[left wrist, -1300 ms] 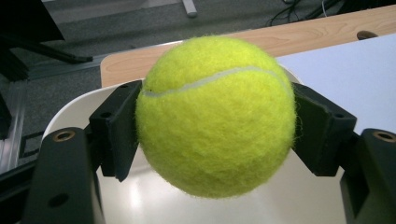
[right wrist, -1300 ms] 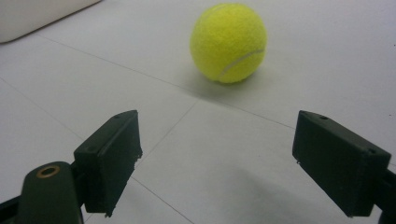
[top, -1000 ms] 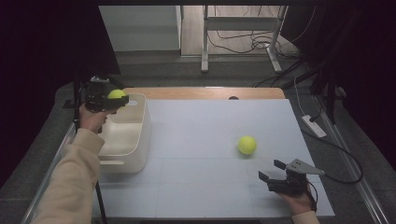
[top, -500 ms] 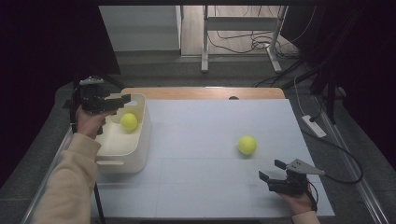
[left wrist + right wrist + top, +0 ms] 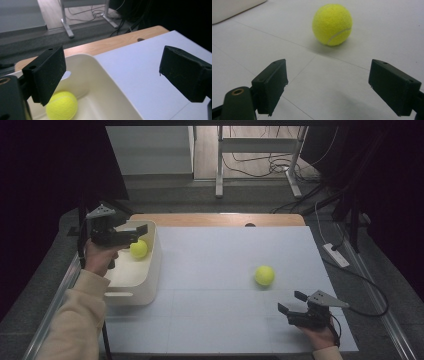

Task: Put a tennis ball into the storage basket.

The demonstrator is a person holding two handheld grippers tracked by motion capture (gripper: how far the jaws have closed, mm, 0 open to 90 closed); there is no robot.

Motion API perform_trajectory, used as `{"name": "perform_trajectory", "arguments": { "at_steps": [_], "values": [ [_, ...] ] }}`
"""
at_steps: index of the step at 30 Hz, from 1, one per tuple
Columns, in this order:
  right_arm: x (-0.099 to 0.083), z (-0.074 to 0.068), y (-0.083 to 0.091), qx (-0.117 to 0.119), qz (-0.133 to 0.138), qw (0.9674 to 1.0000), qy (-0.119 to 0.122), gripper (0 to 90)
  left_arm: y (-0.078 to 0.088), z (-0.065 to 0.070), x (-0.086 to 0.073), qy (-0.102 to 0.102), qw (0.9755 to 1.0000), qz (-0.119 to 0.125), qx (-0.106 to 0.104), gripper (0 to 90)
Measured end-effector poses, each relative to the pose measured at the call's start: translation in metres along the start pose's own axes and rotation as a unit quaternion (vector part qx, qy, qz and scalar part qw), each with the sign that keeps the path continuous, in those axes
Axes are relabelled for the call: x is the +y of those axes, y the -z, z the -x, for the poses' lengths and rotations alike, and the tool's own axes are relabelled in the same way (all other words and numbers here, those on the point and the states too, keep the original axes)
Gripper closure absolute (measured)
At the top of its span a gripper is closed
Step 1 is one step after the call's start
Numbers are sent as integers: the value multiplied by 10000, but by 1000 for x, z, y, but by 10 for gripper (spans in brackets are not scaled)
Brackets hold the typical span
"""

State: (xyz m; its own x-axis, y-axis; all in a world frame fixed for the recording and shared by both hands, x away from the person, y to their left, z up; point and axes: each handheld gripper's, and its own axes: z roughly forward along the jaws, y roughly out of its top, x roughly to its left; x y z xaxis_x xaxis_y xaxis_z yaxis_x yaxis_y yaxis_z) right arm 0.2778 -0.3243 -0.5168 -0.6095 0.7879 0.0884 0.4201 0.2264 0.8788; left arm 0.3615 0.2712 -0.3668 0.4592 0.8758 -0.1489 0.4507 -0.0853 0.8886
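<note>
On the white table sheet (image 5: 210,270), the second fuzzy yellow tennis ball (image 5: 264,275) sits loose just ahead of your right gripper (image 5: 292,302), whose jaws gape empty. Nudge it off-centre and it rolls away. Your left gripper (image 5: 135,231), jaws just spread and empty, hangs over the cream plastic tub (image 5: 150,275) holding the first yellow ball (image 5: 139,249).

High cam above table front, fwd-down; two gripper cams low, close; shared: white table (image 5: 225,270), balls.

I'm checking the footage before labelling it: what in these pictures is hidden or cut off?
- Ball in the bin: left gripper view, partly behind the left tongs and the bottom edge.
- White bin: high view, near wall behind the person's sleeve.
- Right tongs: right gripper view, bodies cut off below.
</note>
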Motion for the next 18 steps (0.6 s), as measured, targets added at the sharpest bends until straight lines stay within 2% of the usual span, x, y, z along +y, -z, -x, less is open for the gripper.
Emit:
{"name": "perform_trajectory", "arguments": {
  "at_steps": [18],
  "values": [
    [4, -2, -4, -14, 1, 10000, 54, 155, 4, 25, -11, -156, 9990, 96, -396, 78]
  ]
}}
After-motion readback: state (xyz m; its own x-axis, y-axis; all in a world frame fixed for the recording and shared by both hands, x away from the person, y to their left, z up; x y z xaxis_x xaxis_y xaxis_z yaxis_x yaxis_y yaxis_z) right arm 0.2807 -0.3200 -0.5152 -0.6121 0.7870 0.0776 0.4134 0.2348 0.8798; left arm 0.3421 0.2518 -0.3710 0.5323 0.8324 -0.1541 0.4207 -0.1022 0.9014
